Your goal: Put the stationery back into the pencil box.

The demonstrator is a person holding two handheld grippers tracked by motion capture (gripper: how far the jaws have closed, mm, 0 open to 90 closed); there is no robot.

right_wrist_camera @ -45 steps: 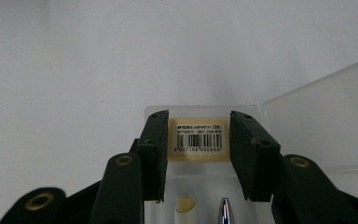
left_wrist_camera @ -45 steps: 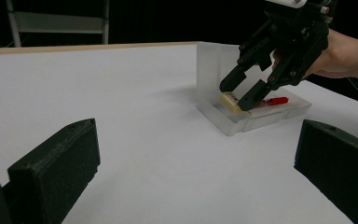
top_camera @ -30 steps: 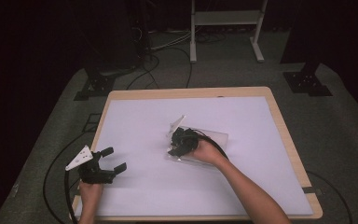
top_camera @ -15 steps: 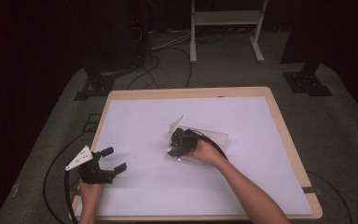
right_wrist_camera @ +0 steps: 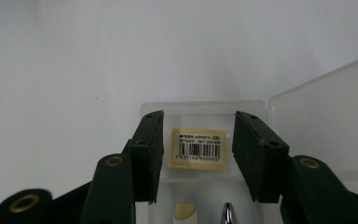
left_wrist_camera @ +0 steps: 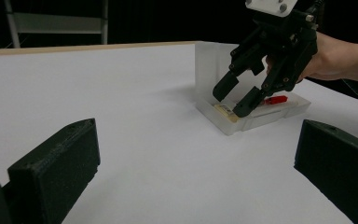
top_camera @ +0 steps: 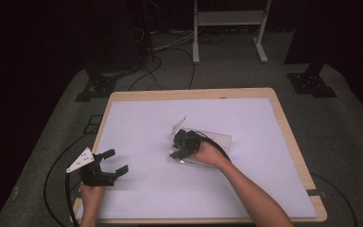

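A clear plastic box lies open near the middle of the white table, its lid standing up along one side. My right gripper is open and dips into one end of the box. Its jaws straddle a yellow barcode label on the box floor without touching it. A silver pen tip and a cream piece lie in the box under the gripper, and a small red item lies farther along. My left gripper rests open and empty at the table's near left.
The white table top has a wooden rim. Cables trail off the left edge onto the dark floor. A white metal frame and dark stands are beyond the far edge.
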